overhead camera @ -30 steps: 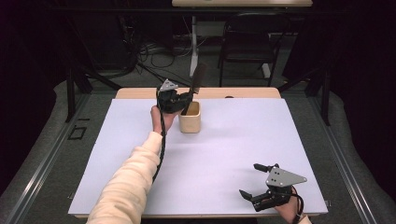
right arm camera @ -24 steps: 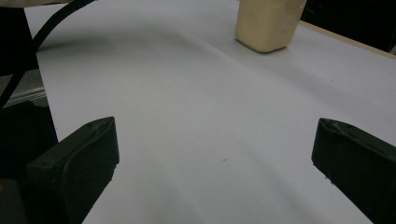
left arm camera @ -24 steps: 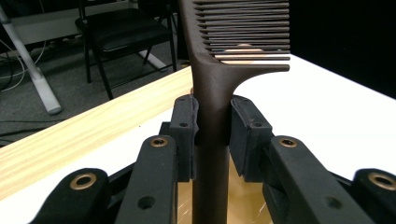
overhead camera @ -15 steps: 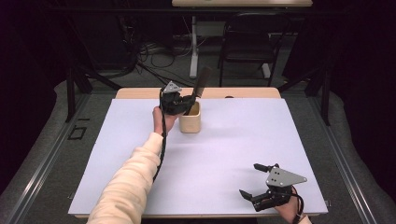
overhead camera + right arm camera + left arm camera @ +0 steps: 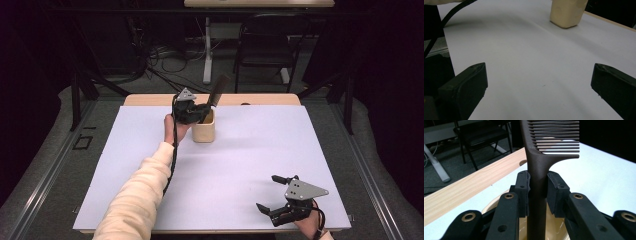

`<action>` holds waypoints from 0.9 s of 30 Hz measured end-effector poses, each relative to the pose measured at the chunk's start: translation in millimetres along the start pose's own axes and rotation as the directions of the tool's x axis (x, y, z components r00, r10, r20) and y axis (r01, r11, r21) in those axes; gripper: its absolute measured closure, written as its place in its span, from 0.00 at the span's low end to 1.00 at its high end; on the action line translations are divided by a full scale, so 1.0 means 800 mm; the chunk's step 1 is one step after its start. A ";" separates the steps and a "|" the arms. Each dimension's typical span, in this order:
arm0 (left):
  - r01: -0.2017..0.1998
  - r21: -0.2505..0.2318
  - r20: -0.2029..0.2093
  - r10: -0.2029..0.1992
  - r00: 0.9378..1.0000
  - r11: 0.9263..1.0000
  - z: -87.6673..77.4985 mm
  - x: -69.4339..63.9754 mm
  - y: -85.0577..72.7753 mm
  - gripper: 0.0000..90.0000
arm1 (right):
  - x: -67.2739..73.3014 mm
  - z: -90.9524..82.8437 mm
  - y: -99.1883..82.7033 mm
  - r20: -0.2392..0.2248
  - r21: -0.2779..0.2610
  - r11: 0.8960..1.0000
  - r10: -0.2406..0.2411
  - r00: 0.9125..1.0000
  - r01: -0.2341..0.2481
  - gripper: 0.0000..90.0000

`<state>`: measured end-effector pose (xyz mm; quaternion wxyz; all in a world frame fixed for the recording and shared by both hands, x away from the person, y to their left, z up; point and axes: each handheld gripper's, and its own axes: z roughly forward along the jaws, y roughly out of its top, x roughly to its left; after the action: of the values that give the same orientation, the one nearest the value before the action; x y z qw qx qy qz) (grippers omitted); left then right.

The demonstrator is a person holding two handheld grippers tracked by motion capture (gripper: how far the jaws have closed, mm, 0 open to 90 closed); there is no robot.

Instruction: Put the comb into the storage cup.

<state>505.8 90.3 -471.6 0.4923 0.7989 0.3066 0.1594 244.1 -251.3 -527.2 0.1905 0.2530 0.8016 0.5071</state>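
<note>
Item one, the comb: dark brown, long-handled, which we find clamped by its handle between the two pads of the left gripper. In the left gripper view its long axis runs straight up and down the picture, handle end down into the cup, toothed end up, with the teeth standing out to the right of the spine. In the high view the comb leans up and away from the person, toward the far right, its toothed end well above the cup's rim.

Item two, the cup: cream, upright, on the white sheet near the far edge of the table. We see the comb's handle passing down inside its mouth; whether the tip touches the bottom we cannot tell.

Item three, the left gripper: held over the cup's left rim, jaws pressed on the comb's handle.

Item four, the right gripper: near the front right corner of the sheet, well apart from the cup, jaws spread wide with bare sheet between them.
</note>
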 end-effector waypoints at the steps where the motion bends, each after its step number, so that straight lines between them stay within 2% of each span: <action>1: -0.003 0.004 -0.001 0.003 1.000 1.000 0.001 0.000 0.000 0.80 | 0.000 0.000 0.000 0.001 0.000 1.000 0.000 1.000 0.000 0.00; 19: -0.061 0.055 0.000 0.061 0.998 0.997 0.008 -0.001 -0.002 0.80 | 0.000 0.000 0.000 0.000 0.000 1.000 0.000 1.000 0.000 0.00; 27: -0.069 0.068 -0.001 0.069 0.998 0.995 0.011 -0.001 -0.004 0.80 | 0.000 0.000 0.000 0.001 0.001 1.000 0.001 1.000 -0.001 0.00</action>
<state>508.5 84.9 -478.6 0.4586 0.8250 0.2847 0.1670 244.2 -251.5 -527.3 0.1904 0.2536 0.8017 0.5067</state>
